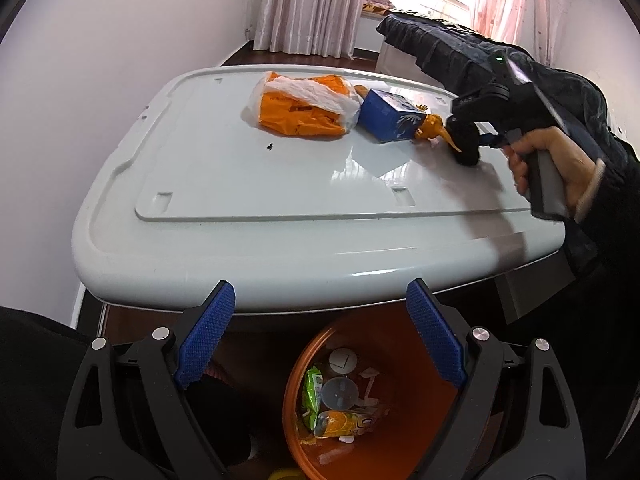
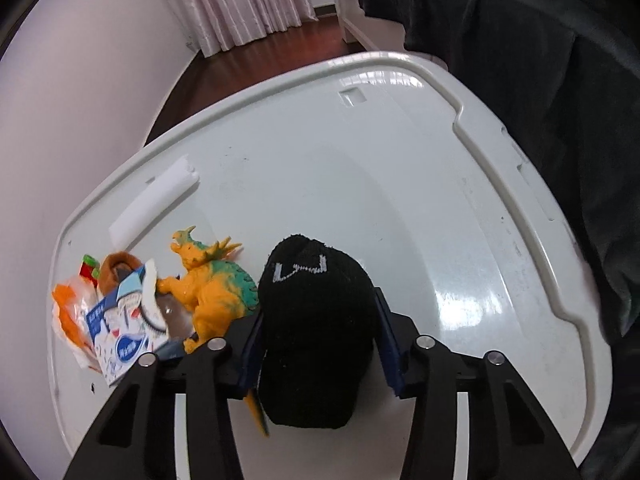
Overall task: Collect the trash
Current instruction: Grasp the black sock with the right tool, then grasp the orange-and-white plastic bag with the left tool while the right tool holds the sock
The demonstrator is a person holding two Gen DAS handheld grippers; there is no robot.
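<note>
The white tabletop [image 1: 248, 184], a glossy lid-like surface with a raised rim, fills both views; most of its middle and near edge lie bare, and all the clutter sits toward the far right part as the left wrist view has it. Only the left wrist view shows the orange bin [image 1: 304, 396] standing below the near edge, with wrappers and a clear cup inside, and the left gripper [image 1: 320, 336] hanging over it, jaws wide and nothing between them. That view also shows the person's hand [image 1: 560, 164] on the right gripper's handle. The right wrist view alone shows a white strip [image 2: 156, 204] lying along the left rim. The right gripper [image 2: 316, 344] has its blue pads against both sides of a black sock [image 2: 316, 332], a rolled bundle with its long axis running along the fingers. Just left of the sock stands an orange dinosaur toy [image 2: 208, 284], head pointing at the left rim, touching a blue-and-white carton [image 2: 128, 332]. Beyond it lies an orange-and-white plastic bag [image 1: 304, 108].
</note>
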